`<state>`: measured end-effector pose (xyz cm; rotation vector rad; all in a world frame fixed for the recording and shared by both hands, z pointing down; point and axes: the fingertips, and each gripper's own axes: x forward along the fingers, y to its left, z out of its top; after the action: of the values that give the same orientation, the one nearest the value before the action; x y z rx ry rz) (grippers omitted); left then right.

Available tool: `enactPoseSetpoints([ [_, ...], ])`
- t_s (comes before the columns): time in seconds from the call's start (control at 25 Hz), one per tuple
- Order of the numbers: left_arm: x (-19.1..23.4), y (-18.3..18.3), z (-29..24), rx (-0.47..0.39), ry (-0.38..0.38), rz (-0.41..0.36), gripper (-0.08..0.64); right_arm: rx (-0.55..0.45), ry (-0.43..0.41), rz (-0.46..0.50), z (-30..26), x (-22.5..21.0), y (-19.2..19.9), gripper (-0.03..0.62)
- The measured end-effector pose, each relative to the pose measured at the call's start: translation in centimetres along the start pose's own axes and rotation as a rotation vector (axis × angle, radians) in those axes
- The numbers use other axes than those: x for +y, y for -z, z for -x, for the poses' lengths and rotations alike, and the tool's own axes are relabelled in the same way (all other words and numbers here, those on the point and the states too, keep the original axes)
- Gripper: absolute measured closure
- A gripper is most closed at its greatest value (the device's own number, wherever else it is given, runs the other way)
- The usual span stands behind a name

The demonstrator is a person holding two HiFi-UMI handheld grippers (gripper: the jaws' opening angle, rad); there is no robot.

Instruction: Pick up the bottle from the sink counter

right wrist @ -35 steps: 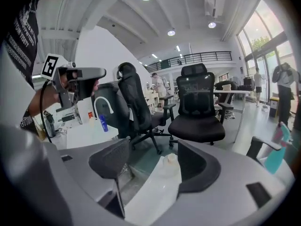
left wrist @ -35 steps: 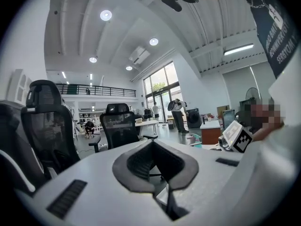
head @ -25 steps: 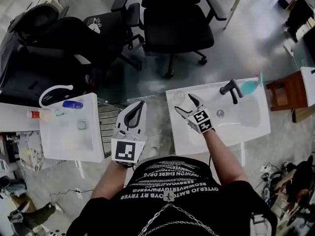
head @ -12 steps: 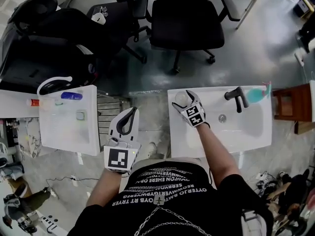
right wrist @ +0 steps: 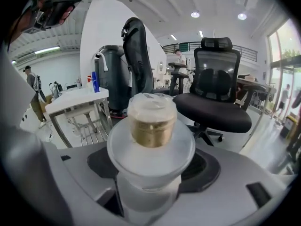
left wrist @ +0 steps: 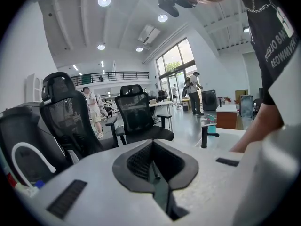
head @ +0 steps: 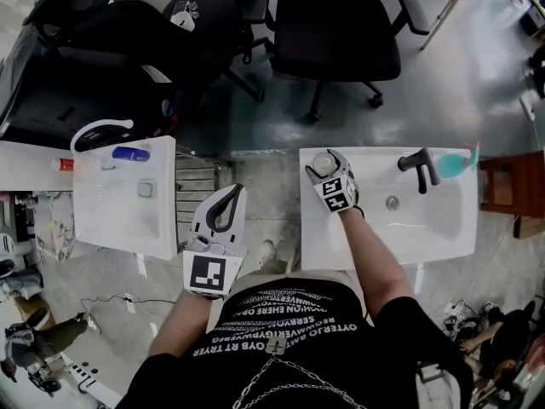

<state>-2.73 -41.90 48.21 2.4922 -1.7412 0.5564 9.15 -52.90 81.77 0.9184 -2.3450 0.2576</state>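
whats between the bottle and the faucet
Head view: a jaw of the right gripper, closing round the bottle, then bare sink counter to the faucet.

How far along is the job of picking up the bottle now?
Done: the right gripper is at the bottle on the sink counter. In hand: its jaws are closing around the bottle. Left: gripping firmly and lifting it off the counter.

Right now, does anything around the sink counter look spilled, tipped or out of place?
Nothing stands out. The frosted bottle with a gold collar stands upright at the white sink counter's near corner, between the right gripper's closing jaws.
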Motion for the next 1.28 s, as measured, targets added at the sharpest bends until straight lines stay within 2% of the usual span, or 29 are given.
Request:
enactPoseSetpoints([
  [0.24, 0.5, -0.3, 1.9, -0.017, 0.009, -0.012, 0.555, 0.023, -0.012, -0.044, 1.3, 0.5, 0.6, 0.261],
  [0.48, 1.1, 0.1, 3.6, -0.029, 0.041, -0.002, 0.555, 0.002, 0.002, -0.117, 7.4, 2.1, -0.6, 0.261],
  [0.64, 0.9, -0.5, 4.7, -0.072, 0.08, -0.001, 0.555, 0.005, 0.026, -0.129, 11.8, 3.2, -1.5, 0.259],
  [0.92, 0.5, -1.6, 7.2, -0.146, 0.169, -0.006, 0.555, 0.006, 0.109, -0.14, 18.6, 5.7, -4.0, 0.259],
  [1.28, -0.2, -1.1, 11.2, -0.191, 0.281, -0.033, 0.555, -0.01, 0.214, -0.166, 24.2, 9.6, -6.5, 0.259],
])
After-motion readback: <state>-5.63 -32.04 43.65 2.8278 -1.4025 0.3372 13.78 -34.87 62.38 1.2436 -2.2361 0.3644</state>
